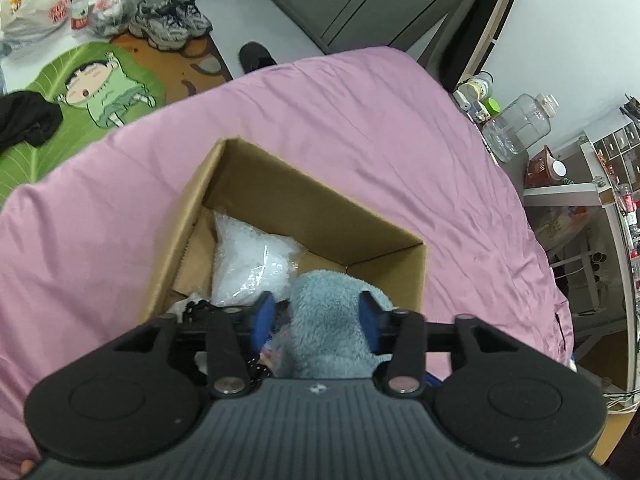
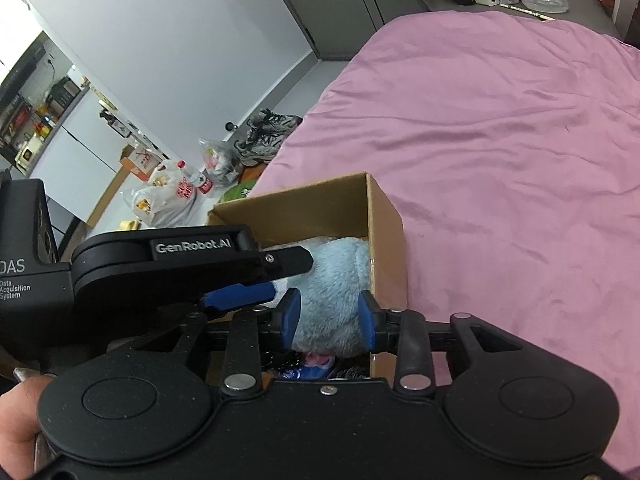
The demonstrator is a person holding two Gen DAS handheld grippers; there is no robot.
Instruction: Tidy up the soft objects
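Observation:
A light blue plush toy sits in the near right corner of an open cardboard box on the pink bed. My left gripper has its blue pads on both sides of the plush and is shut on it. My right gripper also has its pads pressed on both sides of the same plush from the box's near side. The left gripper's body shows in the right wrist view, reaching into the box. A white plastic bag lies inside the box.
The pink bedsheet spreads around the box. On the floor to the left are a green cartoon mat, grey sneakers, plastic bags and a black garment. A cluttered desk with a clear jar stands to the right.

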